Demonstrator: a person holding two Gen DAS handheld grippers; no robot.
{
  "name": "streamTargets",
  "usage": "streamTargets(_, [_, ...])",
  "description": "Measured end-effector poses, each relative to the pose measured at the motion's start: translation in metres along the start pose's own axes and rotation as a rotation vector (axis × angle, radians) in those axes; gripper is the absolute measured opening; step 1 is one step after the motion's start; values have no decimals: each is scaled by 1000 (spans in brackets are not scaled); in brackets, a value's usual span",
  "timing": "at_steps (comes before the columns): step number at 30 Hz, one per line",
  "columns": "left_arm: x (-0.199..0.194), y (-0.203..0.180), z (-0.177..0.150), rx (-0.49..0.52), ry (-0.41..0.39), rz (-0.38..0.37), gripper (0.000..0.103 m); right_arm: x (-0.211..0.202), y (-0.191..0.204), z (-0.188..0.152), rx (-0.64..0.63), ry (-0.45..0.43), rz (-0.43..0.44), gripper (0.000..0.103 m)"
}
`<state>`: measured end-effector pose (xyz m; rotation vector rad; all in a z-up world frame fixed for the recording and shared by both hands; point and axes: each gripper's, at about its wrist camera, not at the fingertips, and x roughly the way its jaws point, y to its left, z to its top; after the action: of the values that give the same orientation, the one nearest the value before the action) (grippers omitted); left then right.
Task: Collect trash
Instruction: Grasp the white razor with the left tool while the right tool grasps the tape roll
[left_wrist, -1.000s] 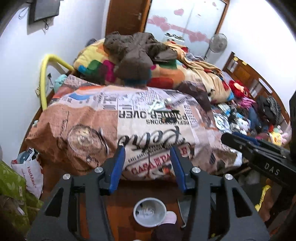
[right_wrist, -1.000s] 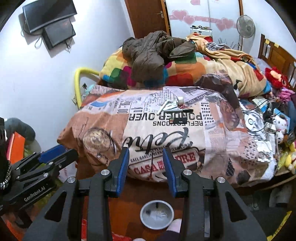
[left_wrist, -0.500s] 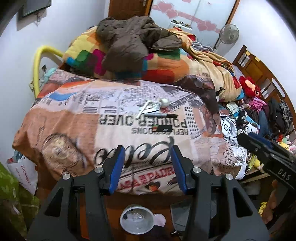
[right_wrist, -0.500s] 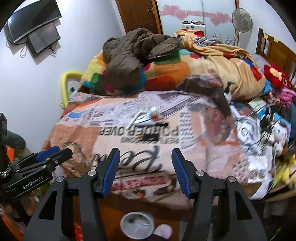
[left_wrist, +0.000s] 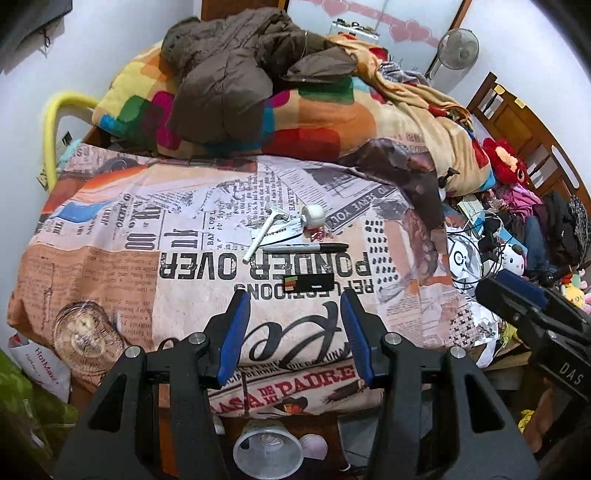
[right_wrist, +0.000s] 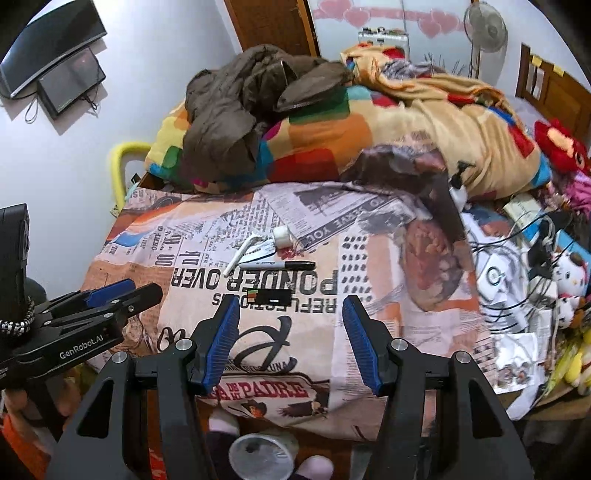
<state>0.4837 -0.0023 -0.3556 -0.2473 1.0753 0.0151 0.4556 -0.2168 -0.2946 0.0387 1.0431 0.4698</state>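
Since a second ago you are bringing both claws up and in over the bed (left_wrist: 110, 236), so the small litter that was lying far up the cover is now sitting just ahead of the fingers, and the right claw is spreading wider than it was.

Left wrist view: your left claw (left_wrist: 293, 332) is hanging wide open and holding nothing. A black wrapper (left_wrist: 308, 283) is lying just ahead of the tips, slightly right of centre, its long axis running across the gap between the fingers. Beyond it a marker (left_wrist: 306, 247) is lying crosswise too, with a white razor (left_wrist: 263, 234) slanting up to the right, a scrap of paper (left_wrist: 275, 234) under it and a tape roll (left_wrist: 314, 216) at the far end. The right claw (left_wrist: 517, 295) is showing at the right edge. A cup (left_wrist: 266, 452) is standing on the floor below the bed's end.

Right wrist view: your right claw (right_wrist: 291, 332) is also gaping wide and empty. The wrapper (right_wrist: 269, 295) is sitting just past the tips, a little left of centre, again broadside to the fingers. The marker (right_wrist: 277, 264) and razor (right_wrist: 240, 254) are lying farther up.

Either claw is about equally near; I judge you are needing to turn the wrist so the fingers close across the wrapper's narrow width.
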Motion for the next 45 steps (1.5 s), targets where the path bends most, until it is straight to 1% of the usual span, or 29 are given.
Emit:
streamTargets(3, [29, 14, 13, 15, 33, -13, 50, 18, 5, 9, 15, 6, 2, 54])
streamTargets(6, [55, 25, 28, 41, 62, -39, 50, 41, 10, 21, 37, 13, -19, 54])
streamTargets(11, [86, 49, 56, 123, 99, -79, 50, 86, 18, 40, 135, 43, -8, 54])
streamTargets(14, [101, 67, 68, 144, 125, -106, 50, 115, 23, 50, 198, 51, -1, 54])
streamTargets(16, [114, 78, 75, 138, 146, -119, 49, 134, 25, 54, 227, 58, -2, 54])
streamTargets(18, [128, 87, 79, 127, 170, -132, 43, 156, 26, 58, 240, 73, -3, 54])
streamTargets(19, [136, 90, 79, 126, 183, -132, 41, 165, 27, 59, 242, 81, -8, 53])
streamTargets(21, [146, 93, 78, 125, 197, -137, 35, 184, 26, 60, 244, 106, -24, 45])
streamTargets(22, [151, 94, 77, 124, 205, -144, 34, 192, 25, 60, 242, 118, -34, 44])
streamTargets(24, [160, 96, 75, 126, 218, -159, 32, 202, 24, 60, 236, 133, -56, 41])
streamTargets(25, [165, 95, 73, 132, 222, -165, 31, 207, 23, 60, 230, 139, -72, 40])
streamTargets(26, [168, 95, 73, 137, 225, -172, 28, 210, 23, 60, 227, 143, -79, 36])
streamTargets(28, [176, 94, 73, 147, 227, -196, 24, 217, 22, 60, 220, 153, -89, 35])
streamTargets(30, [183, 91, 74, 164, 233, -206, 19, 222, 23, 63, 213, 147, -111, 33])
streamTargets(32, [188, 89, 77, 176, 233, -216, 17, 224, 24, 66, 202, 141, -108, 29])
streamTargets(37, [197, 81, 81, 186, 245, -252, 15, 224, 23, 70, 180, 139, -109, 29])
streamTargets(43, [212, 70, 79, 192, 282, -260, 15, 226, 16, 70, 186, 167, -73, 30])
streamTargets(45, [217, 65, 77, 207, 282, -247, 15, 225, 13, 68, 190, 174, -68, 38])
